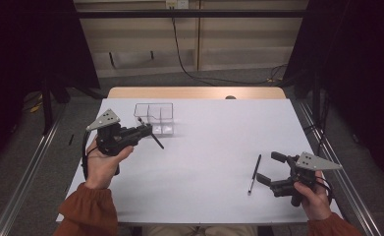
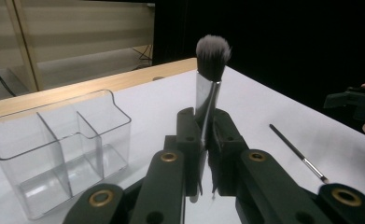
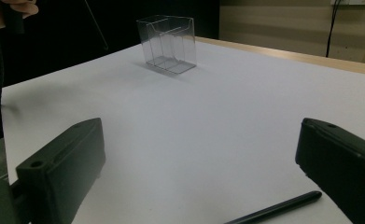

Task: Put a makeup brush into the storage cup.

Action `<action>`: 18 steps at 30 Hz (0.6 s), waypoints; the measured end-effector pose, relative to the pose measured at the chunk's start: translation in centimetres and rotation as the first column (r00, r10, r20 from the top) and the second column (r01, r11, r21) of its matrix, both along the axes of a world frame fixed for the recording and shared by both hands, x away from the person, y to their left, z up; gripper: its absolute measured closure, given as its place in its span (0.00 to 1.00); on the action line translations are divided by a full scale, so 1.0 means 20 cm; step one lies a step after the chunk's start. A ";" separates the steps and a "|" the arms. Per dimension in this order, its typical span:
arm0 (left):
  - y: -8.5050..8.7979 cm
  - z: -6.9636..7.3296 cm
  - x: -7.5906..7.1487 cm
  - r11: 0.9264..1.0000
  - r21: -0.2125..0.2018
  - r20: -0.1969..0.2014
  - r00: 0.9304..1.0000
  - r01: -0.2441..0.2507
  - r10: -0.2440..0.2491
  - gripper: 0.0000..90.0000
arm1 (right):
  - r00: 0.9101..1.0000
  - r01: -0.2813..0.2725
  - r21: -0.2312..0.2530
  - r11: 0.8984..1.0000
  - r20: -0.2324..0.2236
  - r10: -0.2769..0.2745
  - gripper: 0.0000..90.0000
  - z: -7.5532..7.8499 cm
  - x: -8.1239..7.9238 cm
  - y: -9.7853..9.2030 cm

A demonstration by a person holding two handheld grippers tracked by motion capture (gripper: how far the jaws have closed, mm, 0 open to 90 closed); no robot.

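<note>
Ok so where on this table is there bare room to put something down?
The widest free patch is the middle of the white table, between the clear organizer and the thin brush. The far right corner is bare too. It is crowded near the organizer, where the left gripper holds the makeup brush, and by the right gripper.

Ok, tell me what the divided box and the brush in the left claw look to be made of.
Divided box: clear, glossy hard plastic by the look; the table shows through its walls and the edges catch light.
Brush: soft dark bristles with pale tips, probably synthetic; below them a mirror-bright ferrule, likely metal. The left claw is shut on that ferrule.
</note>
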State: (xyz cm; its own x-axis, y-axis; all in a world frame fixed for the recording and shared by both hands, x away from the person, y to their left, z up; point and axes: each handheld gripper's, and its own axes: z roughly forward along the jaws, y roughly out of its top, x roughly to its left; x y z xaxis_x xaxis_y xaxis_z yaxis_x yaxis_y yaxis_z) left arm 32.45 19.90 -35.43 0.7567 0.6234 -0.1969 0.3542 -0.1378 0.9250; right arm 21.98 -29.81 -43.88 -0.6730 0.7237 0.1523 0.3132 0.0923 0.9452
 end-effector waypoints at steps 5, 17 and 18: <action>0.02 0.02 0.01 1.000 0.017 0.016 1.000 -0.011 0.010 0.93 | 1.000 0.002 -0.001 1.000 -0.005 -0.002 0.00 -0.01 -0.01 -0.01; 0.05 0.06 0.11 0.997 0.025 0.026 0.997 -0.068 0.067 0.93 | 1.000 0.003 -0.003 1.000 0.008 -0.003 0.00 -0.01 -0.01 0.00; 0.05 0.06 0.12 0.997 0.023 0.023 0.997 -0.071 0.070 0.93 | 1.000 0.006 -0.003 1.000 0.008 -0.006 0.00 -0.01 -0.01 0.00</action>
